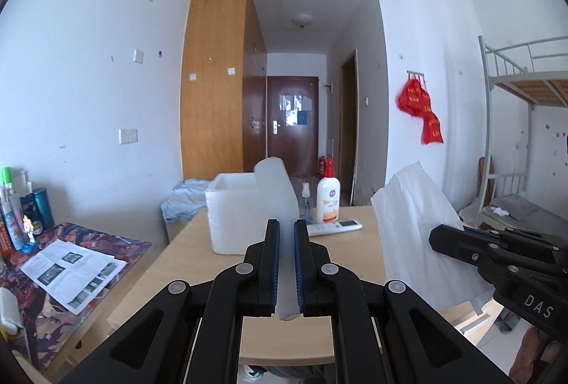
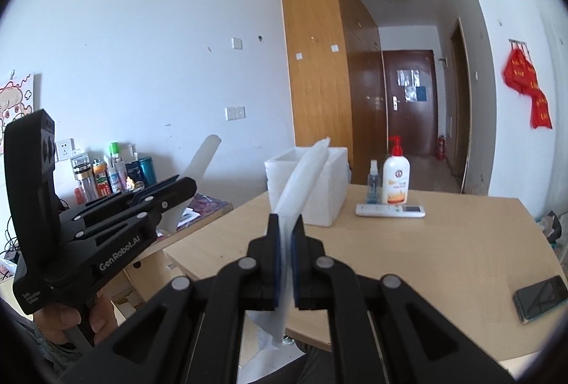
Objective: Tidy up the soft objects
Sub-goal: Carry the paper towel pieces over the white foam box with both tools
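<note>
My left gripper (image 1: 285, 224) is shut on a stiff, translucent white soft sheet (image 1: 275, 192) that stands up between its pads, above the wooden table (image 1: 355, 259). To its right, my right gripper (image 1: 431, 238) is shut on a second thin white sheet (image 1: 411, 213), which hangs down from it. In the right wrist view the right gripper (image 2: 287, 218) pinches that sheet (image 2: 305, 171), and the left gripper (image 2: 188, 185) is at the left with its white piece (image 2: 204, 160). An open white foam box (image 1: 230, 217) (image 2: 330, 185) sits on the table behind both. Whether the two pieces join I cannot tell.
A pump bottle (image 1: 328, 199), a small spray bottle (image 1: 306, 203) and a white remote (image 1: 335, 227) lie right of the box. A phone (image 2: 541, 297) lies near the table's right edge. A side desk with bottles and a paper (image 1: 71, 266) is at left, a bunk bed (image 1: 525, 92) at right.
</note>
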Demonstrator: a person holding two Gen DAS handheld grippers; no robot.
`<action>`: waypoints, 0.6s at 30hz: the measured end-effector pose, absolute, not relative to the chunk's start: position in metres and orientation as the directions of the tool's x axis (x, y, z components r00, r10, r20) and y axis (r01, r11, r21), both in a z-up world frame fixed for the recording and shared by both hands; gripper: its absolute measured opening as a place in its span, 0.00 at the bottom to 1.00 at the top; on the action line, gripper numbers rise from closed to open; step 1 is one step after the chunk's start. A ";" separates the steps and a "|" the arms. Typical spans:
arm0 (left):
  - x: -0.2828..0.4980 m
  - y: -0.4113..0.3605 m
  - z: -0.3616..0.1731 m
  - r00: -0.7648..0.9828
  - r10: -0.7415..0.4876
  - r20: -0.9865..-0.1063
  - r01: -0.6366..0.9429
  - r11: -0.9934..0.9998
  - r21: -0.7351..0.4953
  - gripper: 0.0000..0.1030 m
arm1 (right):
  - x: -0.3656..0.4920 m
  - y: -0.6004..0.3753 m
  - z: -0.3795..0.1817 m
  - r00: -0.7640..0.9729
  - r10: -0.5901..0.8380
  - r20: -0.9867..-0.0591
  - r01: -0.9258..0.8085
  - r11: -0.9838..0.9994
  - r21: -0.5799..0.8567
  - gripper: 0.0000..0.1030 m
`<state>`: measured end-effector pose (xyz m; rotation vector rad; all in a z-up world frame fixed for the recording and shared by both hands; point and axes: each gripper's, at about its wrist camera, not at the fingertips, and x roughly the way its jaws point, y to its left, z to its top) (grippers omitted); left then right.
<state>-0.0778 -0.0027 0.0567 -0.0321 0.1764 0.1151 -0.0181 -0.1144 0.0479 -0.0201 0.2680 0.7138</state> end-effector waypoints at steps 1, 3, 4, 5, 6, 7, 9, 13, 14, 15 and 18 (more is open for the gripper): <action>-0.080 -0.001 0.057 0.978 0.115 -0.174 -0.121 0.992 -0.022 0.08 | -0.019 -0.113 0.049 0.723 0.646 -0.246 -0.652 0.755 0.070 0.07; -0.083 0.001 0.058 0.978 0.120 -0.169 -0.126 0.992 -0.025 0.08 | -0.021 -0.107 0.050 0.721 0.650 -0.241 -0.656 0.752 0.063 0.07; -0.083 0.002 0.058 0.978 0.123 -0.166 -0.129 0.991 -0.027 0.08 | -0.021 -0.106 0.051 0.720 0.652 -0.238 -0.659 0.750 0.060 0.07; -0.084 0.003 0.058 0.978 0.127 -0.165 -0.133 0.991 -0.026 0.08 | -0.021 -0.103 0.051 0.718 0.654 -0.236 -0.662 0.747 0.056 0.07; -0.085 0.005 0.058 0.978 0.131 -0.162 -0.137 0.990 -0.027 0.08 | -0.021 -0.101 0.051 0.717 0.657 -0.235 -0.665 0.745 0.053 0.07; -0.084 0.007 0.058 0.978 0.136 -0.160 -0.142 0.989 -0.028 0.08 | -0.019 -0.098 0.051 0.714 0.659 -0.235 -0.668 0.742 0.052 0.07; -0.083 0.011 0.059 0.977 0.148 -0.152 -0.154 0.988 -0.030 0.08 | -0.016 -0.095 0.053 0.707 0.669 -0.230 -0.677 0.734 0.051 0.07; -0.073 0.019 0.061 0.973 0.173 -0.155 -0.180 0.983 -0.038 0.08 | -0.002 -0.090 0.056 0.697 0.681 -0.222 -0.689 0.723 0.053 0.07; -0.068 0.023 0.062 0.972 0.177 -0.158 -0.185 0.982 -0.039 0.08 | 0.002 -0.087 0.057 0.695 0.684 -0.221 -0.692 0.720 0.053 0.07; -0.064 0.025 0.062 0.971 0.180 -0.158 -0.189 0.981 -0.043 0.08 | 0.006 -0.084 0.058 0.692 0.687 -0.220 -0.696 0.717 0.049 0.07; -0.045 0.032 0.064 0.967 0.187 -0.171 -0.197 0.979 -0.042 0.08 | 0.019 -0.077 0.060 0.680 0.699 -0.221 -0.706 0.706 0.055 0.07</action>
